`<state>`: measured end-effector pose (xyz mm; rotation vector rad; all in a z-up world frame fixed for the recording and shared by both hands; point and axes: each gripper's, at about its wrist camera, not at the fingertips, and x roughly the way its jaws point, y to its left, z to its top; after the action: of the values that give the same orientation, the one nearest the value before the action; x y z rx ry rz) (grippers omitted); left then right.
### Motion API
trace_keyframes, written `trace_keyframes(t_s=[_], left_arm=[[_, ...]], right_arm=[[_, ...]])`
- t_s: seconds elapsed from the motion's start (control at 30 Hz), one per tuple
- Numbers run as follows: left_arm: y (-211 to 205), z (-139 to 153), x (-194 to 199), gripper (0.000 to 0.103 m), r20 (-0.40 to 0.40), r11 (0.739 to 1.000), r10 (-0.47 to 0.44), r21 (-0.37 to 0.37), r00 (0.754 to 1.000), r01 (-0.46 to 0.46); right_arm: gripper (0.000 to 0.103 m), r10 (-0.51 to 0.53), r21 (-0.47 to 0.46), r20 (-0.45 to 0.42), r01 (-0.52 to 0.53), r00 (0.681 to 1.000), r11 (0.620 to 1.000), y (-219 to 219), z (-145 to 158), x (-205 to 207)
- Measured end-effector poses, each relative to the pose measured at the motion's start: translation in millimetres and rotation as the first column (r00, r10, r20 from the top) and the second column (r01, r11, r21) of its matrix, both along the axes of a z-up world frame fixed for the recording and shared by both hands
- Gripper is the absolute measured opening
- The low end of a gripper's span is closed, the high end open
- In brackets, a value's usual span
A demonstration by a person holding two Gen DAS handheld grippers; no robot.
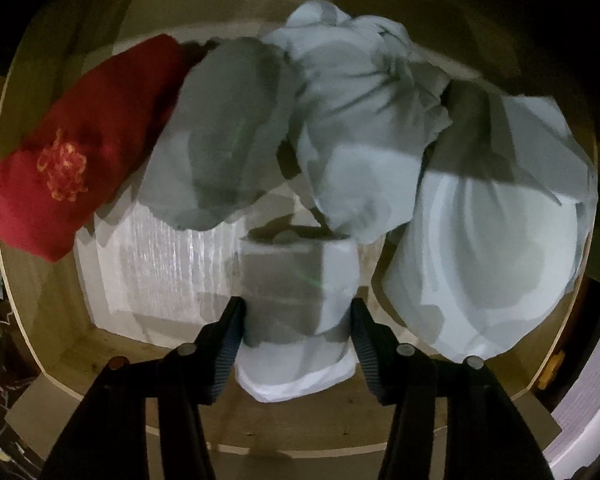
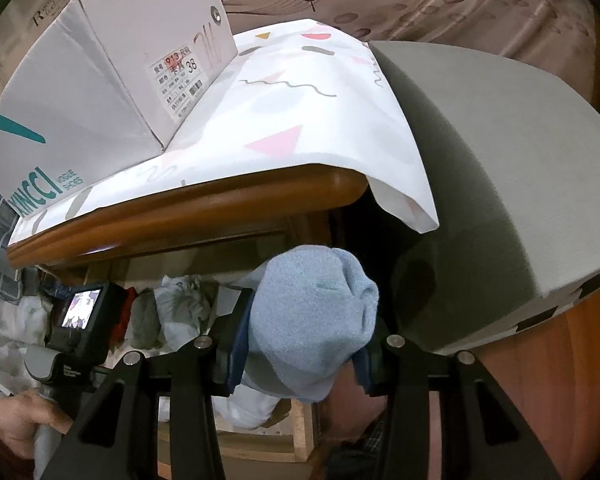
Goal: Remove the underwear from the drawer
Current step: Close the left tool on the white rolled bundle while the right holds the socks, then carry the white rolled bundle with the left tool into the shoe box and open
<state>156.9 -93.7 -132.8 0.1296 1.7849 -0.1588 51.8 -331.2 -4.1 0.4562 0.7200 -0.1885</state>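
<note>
Right gripper [image 2: 296, 354] clamped on light-blue underwear [image 2: 312, 320] — raised above open drawer [image 2: 260, 444]; shoe box [image 2: 100, 92] on cloth-covered cabinet top [image 2: 300, 120].
</note>
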Motion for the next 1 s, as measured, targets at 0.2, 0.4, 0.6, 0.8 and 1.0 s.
trace_keyframes(t_s=[0.2,0.4,0.6,0.8,1.0], left_arm=[[17,5,-8,0.041,0.025,0.999,0.018,-0.031,1.000,-0.017],[25,20,-19,0.039,0.075,0.998,0.021,-0.067,0.997,-0.016],[38,50,-47,0.039,0.149,0.993,0.017,-0.115,0.989,0.000],[61,87,-69,0.038,0.245,0.988,0.000,-0.153,0.969,0.038],[74,128,-94,0.038,0.346,0.980,-0.066,-0.152,0.936,0.126]], right_arm=[[0.040,0.008,-0.004,-0.013,-0.008,1.000,1.000,2,-2,3],[0.040,0.013,-0.021,-0.030,-0.014,0.999,1.000,6,-4,6],[0.040,0.016,-0.037,-0.037,-0.017,0.999,0.999,9,-5,8],[0.040,0.021,-0.055,-0.050,-0.024,0.999,0.998,13,-5,12],[0.040,0.029,-0.067,-0.055,-0.032,0.998,0.997,16,-7,12]])
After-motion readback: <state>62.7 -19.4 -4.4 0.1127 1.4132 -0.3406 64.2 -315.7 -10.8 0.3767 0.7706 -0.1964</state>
